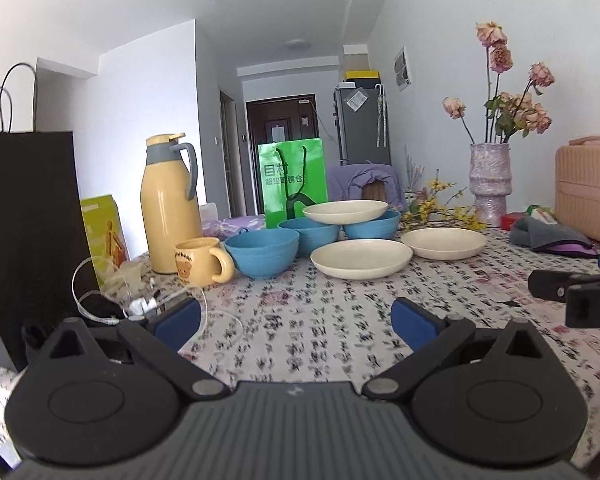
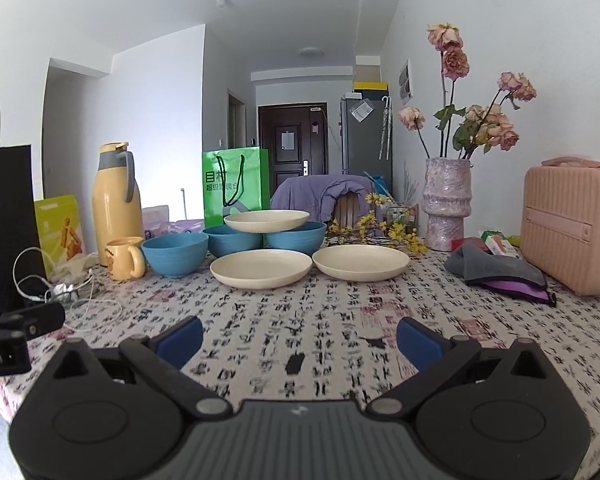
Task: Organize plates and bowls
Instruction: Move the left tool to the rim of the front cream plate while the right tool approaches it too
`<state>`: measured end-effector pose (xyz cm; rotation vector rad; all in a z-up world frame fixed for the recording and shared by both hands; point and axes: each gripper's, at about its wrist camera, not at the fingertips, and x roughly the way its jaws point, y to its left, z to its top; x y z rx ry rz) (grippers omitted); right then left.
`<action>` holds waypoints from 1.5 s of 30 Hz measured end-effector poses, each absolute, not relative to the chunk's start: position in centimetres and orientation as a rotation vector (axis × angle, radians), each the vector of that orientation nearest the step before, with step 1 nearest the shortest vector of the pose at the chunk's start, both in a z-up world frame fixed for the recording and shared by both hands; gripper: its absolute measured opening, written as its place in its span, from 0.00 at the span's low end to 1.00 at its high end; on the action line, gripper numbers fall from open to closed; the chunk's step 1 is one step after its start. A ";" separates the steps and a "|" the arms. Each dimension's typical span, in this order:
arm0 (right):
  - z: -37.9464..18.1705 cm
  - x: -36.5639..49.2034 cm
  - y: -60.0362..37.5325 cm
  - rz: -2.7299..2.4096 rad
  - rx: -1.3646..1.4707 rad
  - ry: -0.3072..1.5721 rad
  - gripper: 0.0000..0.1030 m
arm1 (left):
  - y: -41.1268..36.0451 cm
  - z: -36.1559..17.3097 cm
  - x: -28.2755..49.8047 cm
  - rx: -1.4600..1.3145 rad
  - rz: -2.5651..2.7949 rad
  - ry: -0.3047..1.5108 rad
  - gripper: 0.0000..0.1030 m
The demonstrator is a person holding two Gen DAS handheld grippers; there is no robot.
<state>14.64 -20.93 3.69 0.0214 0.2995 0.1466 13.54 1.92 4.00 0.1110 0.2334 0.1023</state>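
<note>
Toward the far edge of the patterned tablecloth (image 2: 300,320), three blue bowls (image 2: 175,254) and three cream plates (image 2: 261,269) are being shown, one plate (image 2: 266,221) being carried on two bowl rims. Both the left gripper (image 1: 296,322) and the right gripper (image 2: 300,338) are being held spread, empty. Only in the right wrist view is the whole pink case (image 2: 572,228) being shown.

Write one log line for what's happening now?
left gripper: open | right gripper: open | plates: untouched | bowls: unstacked
</note>
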 end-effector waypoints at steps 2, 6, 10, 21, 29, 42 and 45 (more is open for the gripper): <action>4.1 16.5 -21.1 0.155 0.040 0.301 1.00 | 2.1 4.5 15.5 0.110 0.102 0.245 1.00; 4.9 20.1 -21.6 0.175 0.074 0.308 1.00 | 2.9 5.2 20.3 0.067 0.091 0.278 1.00; 5.3 25.5 -22.1 0.215 0.144 0.378 1.00 | 3.7 5.6 25.8 0.047 0.074 0.311 1.00; 2.7 42.0 -22.2 0.285 0.404 0.586 1.00 | 5.4 3.6 42.1 -0.077 -0.097 0.472 0.81; -1.4 50.0 -19.0 0.242 0.307 0.653 0.76 | 4.5 -0.3 50.0 -0.189 -0.068 0.584 0.44; -4.4 53.5 -17.9 0.204 0.315 0.691 0.24 | 5.2 -1.5 52.6 -0.191 0.018 0.623 0.11; -4.2 53.0 -18.0 0.207 0.310 0.700 0.21 | 4.4 -0.9 51.1 -0.140 0.036 0.640 0.10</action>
